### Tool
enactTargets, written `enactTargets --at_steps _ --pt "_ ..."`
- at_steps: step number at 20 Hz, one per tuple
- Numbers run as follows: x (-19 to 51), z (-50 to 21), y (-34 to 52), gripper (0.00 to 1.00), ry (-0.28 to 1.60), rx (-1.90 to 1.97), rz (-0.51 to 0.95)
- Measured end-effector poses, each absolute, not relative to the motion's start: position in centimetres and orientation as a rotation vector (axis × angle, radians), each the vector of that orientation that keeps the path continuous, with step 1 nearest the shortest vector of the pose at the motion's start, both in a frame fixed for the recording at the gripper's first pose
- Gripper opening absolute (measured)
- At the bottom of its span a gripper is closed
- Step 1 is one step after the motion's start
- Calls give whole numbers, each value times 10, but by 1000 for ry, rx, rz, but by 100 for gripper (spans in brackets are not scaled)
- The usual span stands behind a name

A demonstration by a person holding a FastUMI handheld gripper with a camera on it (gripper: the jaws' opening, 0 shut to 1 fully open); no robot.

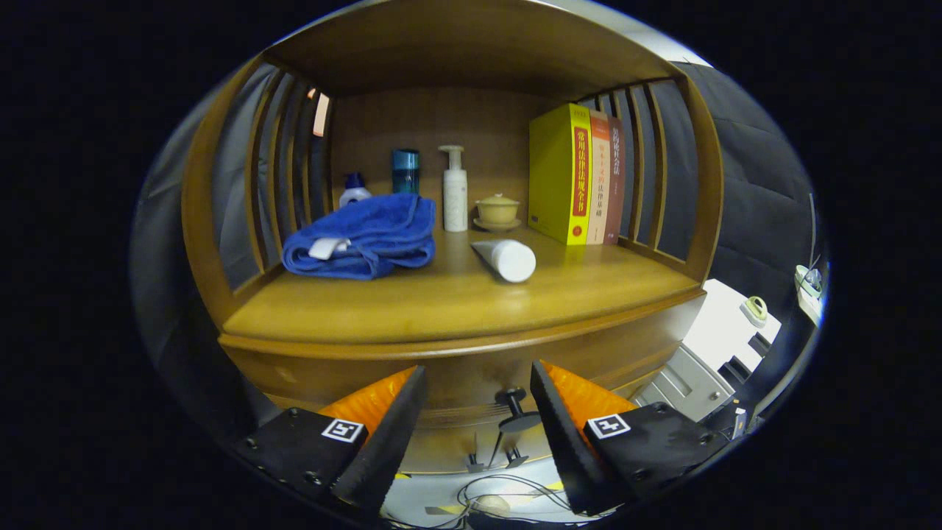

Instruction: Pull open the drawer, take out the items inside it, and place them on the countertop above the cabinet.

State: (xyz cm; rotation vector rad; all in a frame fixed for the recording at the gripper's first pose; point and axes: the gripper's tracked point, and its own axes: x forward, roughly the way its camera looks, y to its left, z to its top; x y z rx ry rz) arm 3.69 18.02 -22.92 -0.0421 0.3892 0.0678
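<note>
Nothing is out yet: the tool (477,412) hangs open and empty, the drawer (471,383) shut just ahead of it, its knob (511,397) between the fingers, ungripped, and beyond it a towel (364,237) and tube (506,258) lie on the tabletop (456,298)

Bare countertop (441,309) front; towel (364,235), tube (506,258), books (574,177) farther back.

Glossy wood, soft cloth, smooth plastic

Beyond the open claw (477,412), the varnished wooden bench (456,305) shines; the blue towel (364,237) looks plush and matt, the white tube (506,258) smooth plastic, the drawer knob (512,401) dark metal.
</note>
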Motion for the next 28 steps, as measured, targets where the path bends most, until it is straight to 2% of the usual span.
enactTargets --at_steps 6,8,12,18,28 --pt "34 -131 199 97 264 -147 104" --pt "32 -110 212 98 231 -39 129" --pt "28 -84 198 99 225 142 91" --pt "19 -71 179 98 217 103 57" --pt "11 -60 197 99 192 48 101"
